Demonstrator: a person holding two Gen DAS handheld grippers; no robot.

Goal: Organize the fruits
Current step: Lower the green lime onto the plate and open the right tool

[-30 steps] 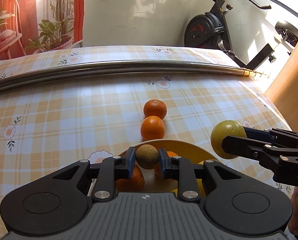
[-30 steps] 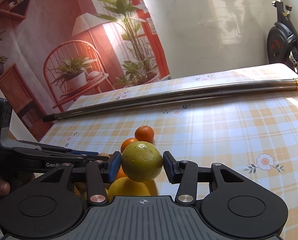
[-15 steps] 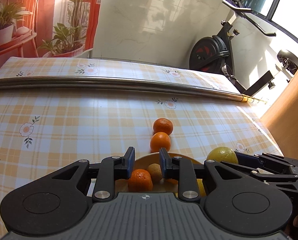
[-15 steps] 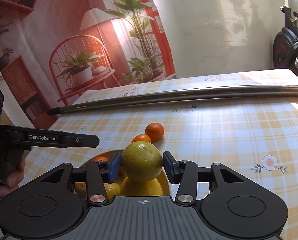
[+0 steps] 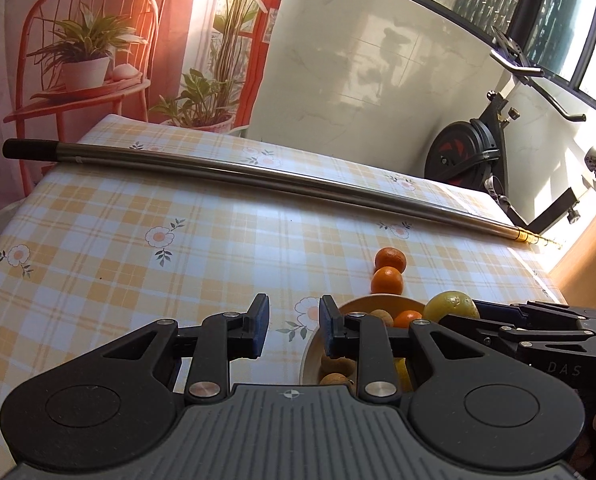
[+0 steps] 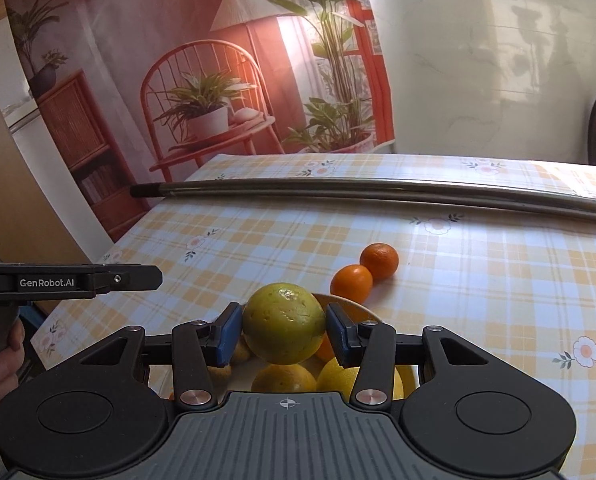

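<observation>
One brown fruit (image 5: 379, 316) now in bowl (image 5: 371, 302)

1. White lettering "GenRobot.AI" runs along the side of the left gripper (image 6: 138, 279), seen at nine o'clock in the right wrist view.
2. Faint letters "DAS" stand on the black body of the right gripper (image 5: 453, 312), at four o'clock in the left wrist view; whatever follows them is cut off at the frame's edge.

Home interior — checked floral tablecloth (image 5: 146, 216) ahead of the jaws; exercise bike (image 5: 481, 152) beyond, right; plant-and-chair wall mural (image 6: 202, 92) behind.
</observation>
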